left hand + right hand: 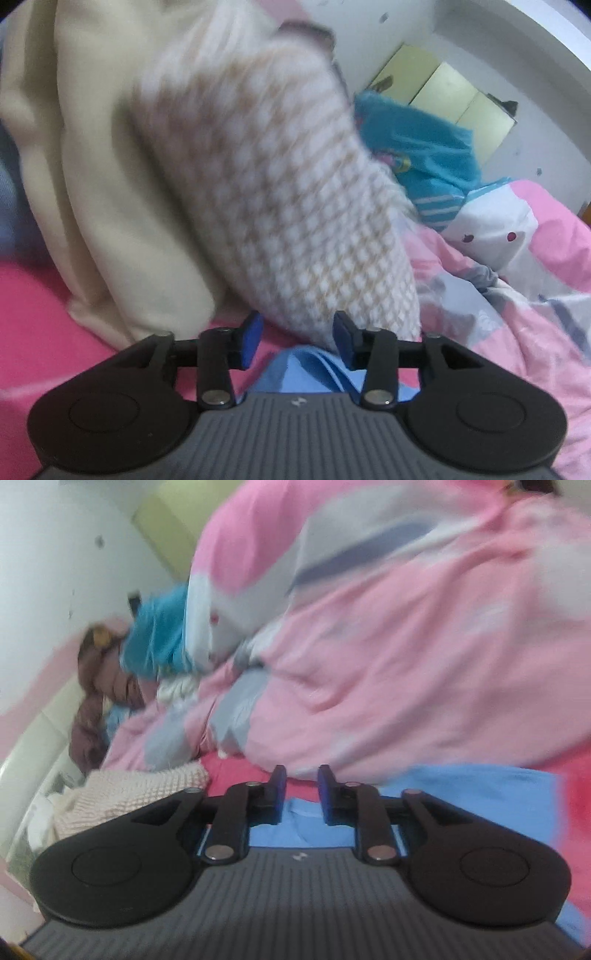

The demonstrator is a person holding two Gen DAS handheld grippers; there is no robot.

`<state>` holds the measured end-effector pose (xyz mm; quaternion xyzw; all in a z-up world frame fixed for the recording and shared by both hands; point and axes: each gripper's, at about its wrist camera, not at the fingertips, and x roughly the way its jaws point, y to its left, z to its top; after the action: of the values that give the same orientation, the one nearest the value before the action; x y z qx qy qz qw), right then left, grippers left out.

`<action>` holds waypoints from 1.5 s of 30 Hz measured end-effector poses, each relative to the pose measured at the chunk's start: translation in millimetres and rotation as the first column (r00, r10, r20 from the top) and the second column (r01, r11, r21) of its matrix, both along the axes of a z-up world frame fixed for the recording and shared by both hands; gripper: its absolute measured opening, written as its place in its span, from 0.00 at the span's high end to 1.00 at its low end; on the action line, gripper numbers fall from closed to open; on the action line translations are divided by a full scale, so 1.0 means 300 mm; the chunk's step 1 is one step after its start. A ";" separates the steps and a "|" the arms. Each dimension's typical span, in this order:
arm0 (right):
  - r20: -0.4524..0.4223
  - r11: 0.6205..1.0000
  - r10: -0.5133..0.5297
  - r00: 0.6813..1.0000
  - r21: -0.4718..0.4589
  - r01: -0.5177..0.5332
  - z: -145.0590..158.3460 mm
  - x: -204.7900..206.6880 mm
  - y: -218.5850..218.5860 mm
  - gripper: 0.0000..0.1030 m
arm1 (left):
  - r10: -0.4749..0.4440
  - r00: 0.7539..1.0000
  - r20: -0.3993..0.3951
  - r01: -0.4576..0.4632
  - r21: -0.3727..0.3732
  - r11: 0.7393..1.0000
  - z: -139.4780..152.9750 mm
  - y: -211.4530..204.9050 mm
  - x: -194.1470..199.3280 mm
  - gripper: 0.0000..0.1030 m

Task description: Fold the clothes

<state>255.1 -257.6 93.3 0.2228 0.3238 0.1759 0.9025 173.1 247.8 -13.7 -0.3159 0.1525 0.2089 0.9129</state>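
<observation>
The blue garment [461,786] is seen below both grippers. The left gripper [295,338] is spread, nothing pinched. The right gripper [302,794] is narrowly parted, seemingly empty despite blur.

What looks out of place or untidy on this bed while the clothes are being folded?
The white-and-tan knit garment lies slumped on a cream garment in a loose heap, not folded. Beyond it, a turquoise cloth sits crumpled against the bunched pink duvet. Nothing looks spilled or damaged.
</observation>
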 end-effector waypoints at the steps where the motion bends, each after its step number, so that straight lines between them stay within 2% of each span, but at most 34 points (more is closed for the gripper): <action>1: 0.018 1.000 -0.027 0.999 0.001 0.027 0.028 -0.081 -0.077 0.80 | 0.008 1.000 0.002 -0.008 0.033 0.999 0.017 -0.014 -0.009 0.53; 6: 0.049 0.991 -0.136 0.990 -0.002 0.136 0.067 -0.403 -0.360 0.77 | -0.018 1.000 0.026 0.017 0.054 0.998 0.113 -0.063 -0.073 0.51; 8: 0.031 0.989 -0.149 0.988 0.000 0.149 0.036 -0.461 -0.427 0.76 | -0.033 0.998 0.044 0.029 0.091 0.995 0.163 -0.118 -0.105 0.45; 12: 0.000 0.991 -0.136 0.991 0.019 0.136 -0.048 -0.475 -0.493 0.75 | -0.172 0.985 -0.002 0.171 0.116 0.978 0.238 -0.260 -0.082 0.42; 15: -0.006 0.997 -0.070 0.998 0.036 0.070 -0.135 -0.417 -0.456 0.75 | -0.301 0.950 -0.086 0.309 0.103 0.945 0.232 -0.409 -0.002 0.42; 17: -0.006 1.000 -0.004 1.000 -0.005 0.004 -0.189 -0.377 -0.387 0.74 | -0.372 0.917 -0.142 0.388 0.103 0.916 0.197 -0.518 0.046 0.42; 19: -0.011 0.994 0.063 0.998 -0.091 -0.064 -0.234 -0.340 -0.303 0.71 | -0.429 0.883 -0.188 0.455 0.126 0.882 0.147 -0.622 0.100 0.42; 21: -0.007 0.961 0.117 0.993 -0.251 -0.115 -0.282 -0.308 -0.193 0.58 | -0.440 0.869 -0.224 0.477 0.148 0.866 0.083 -0.693 0.145 0.42; 22: -0.007 0.934 0.144 0.990 -0.329 -0.138 -0.305 -0.293 -0.138 0.54 | -0.442 0.863 -0.243 0.484 0.150 0.862 0.047 -0.719 0.166 0.43; 24: 0.040 0.859 0.195 0.980 -0.490 -0.151 -0.346 -0.281 -0.043 0.51 | -0.442 0.852 -0.280 0.492 0.140 0.859 -0.023 -0.760 0.222 0.44; 26: 0.077 0.757 0.252 0.965 -0.636 -0.147 -0.387 -0.268 0.050 0.50 | -0.431 0.847 -0.311 0.486 0.124 0.865 -0.075 -0.774 0.252 0.45; 28: 0.099 0.679 0.295 0.950 -0.722 -0.135 -0.432 -0.249 0.109 0.50 | -0.409 0.858 -0.309 0.470 0.153 0.869 -0.104 -0.785 0.258 0.45; 31: 0.058 0.643 0.307 0.950 -0.749 -0.162 -0.494 -0.178 0.127 0.54 | -0.405 0.866 -0.292 0.466 0.179 0.867 -0.116 -0.796 0.257 0.43; 32: 0.054 0.661 0.295 0.954 -0.732 -0.163 -0.507 -0.155 0.109 0.59 | -0.406 0.868 -0.285 0.464 0.176 0.868 -0.117 -0.793 0.257 0.43; 33: 0.065 0.697 0.285 0.956 -0.699 -0.160 -0.503 -0.141 0.083 0.82 | -0.408 0.870 -0.277 0.463 0.173 0.869 -0.117 -0.790 0.256 0.42; 34: 0.073 0.735 0.249 0.966 -0.664 -0.139 -0.487 -0.128 0.050 0.95 | -0.409 0.871 -0.271 0.461 0.165 0.872 -0.115 -0.783 0.257 0.42; 35: 0.094 0.776 0.182 0.979 -0.625 -0.085 -0.459 -0.118 0.005 0.96 | -0.411 0.872 -0.264 0.459 0.156 0.874 -0.114 -0.777 0.258 0.43; 37: 0.153 0.852 0.072 0.986 -0.524 0.019 -0.400 -0.119 -0.108 0.96 | -0.411 0.875 -0.256 0.456 0.149 0.877 -0.114 -0.775 0.266 0.43; 38: 0.167 0.876 0.007 0.986 -0.476 0.074 -0.374 -0.119 -0.173 0.96 | -0.410 0.875 -0.255 0.455 0.150 0.878 -0.113 -0.775 0.265 0.43; 41: 0.165 0.915 -0.151 0.975 -0.349 0.201 -0.342 -0.109 -0.369 0.96 | -0.409 0.877 -0.254 0.453 0.151 0.878 -0.113 -0.775 0.263 0.43; 45: 0.135 0.921 -0.324 0.936 -0.179 0.345 -0.350 -0.121 -0.596 0.96 | -0.408 0.878 -0.251 0.451 0.147 0.880 -0.116 -0.771 0.266 0.43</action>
<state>218.7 -436.3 -11.7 0.1738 0.2501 -0.0031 0.9525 253.0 16.4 -48.6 -0.1560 0.2938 0.0470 0.9419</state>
